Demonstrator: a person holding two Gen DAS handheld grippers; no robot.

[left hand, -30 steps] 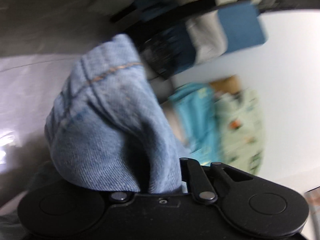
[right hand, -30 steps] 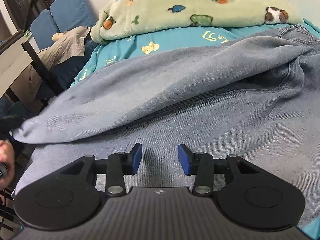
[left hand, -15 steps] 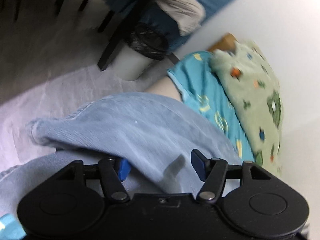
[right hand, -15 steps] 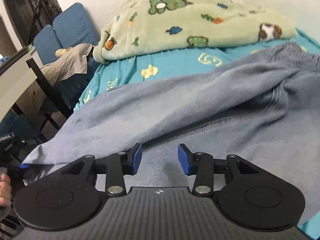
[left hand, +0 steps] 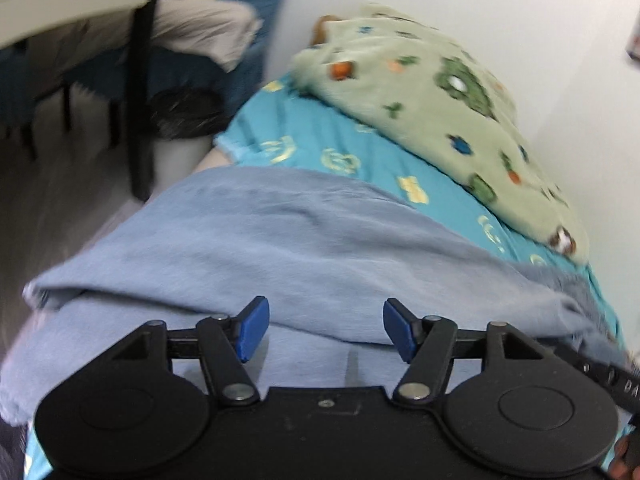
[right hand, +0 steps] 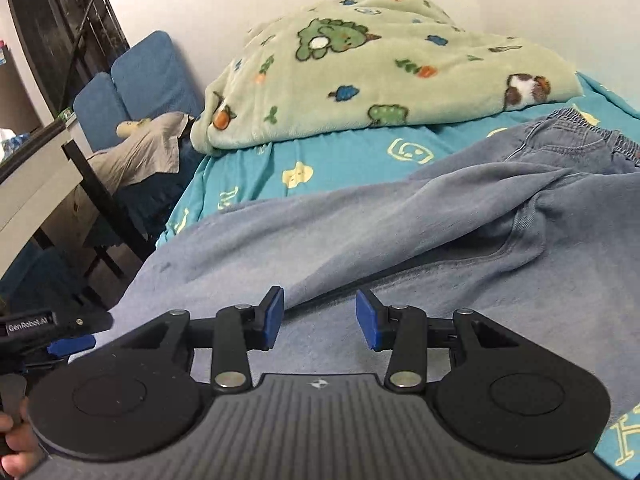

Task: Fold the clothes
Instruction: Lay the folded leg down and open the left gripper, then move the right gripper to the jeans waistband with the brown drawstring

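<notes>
Light blue jeans (right hand: 400, 240) lie spread across the bed, one leg laid over the other, the elastic waistband (right hand: 576, 136) at the right. In the left wrist view the jeans (left hand: 280, 240) fill the middle, leg ends hanging at the bed's left edge. My left gripper (left hand: 326, 328) is open and empty just above the denim. My right gripper (right hand: 320, 318) is open and empty, low over the lower leg. The left gripper also shows at the left edge of the right wrist view (right hand: 48, 332).
A green cartoon-print blanket (right hand: 380, 64) is heaped at the back of the bed on a teal patterned sheet (right hand: 340, 160). A white desk with black legs (right hand: 48, 176), blue chairs (right hand: 136, 80) with beige clothing, and a dark bin (left hand: 184, 112) stand left of the bed.
My left gripper held a jeans leg one second ago, let it go onto the bed and now hovers open. The right gripper has pulled back and risen slightly.
</notes>
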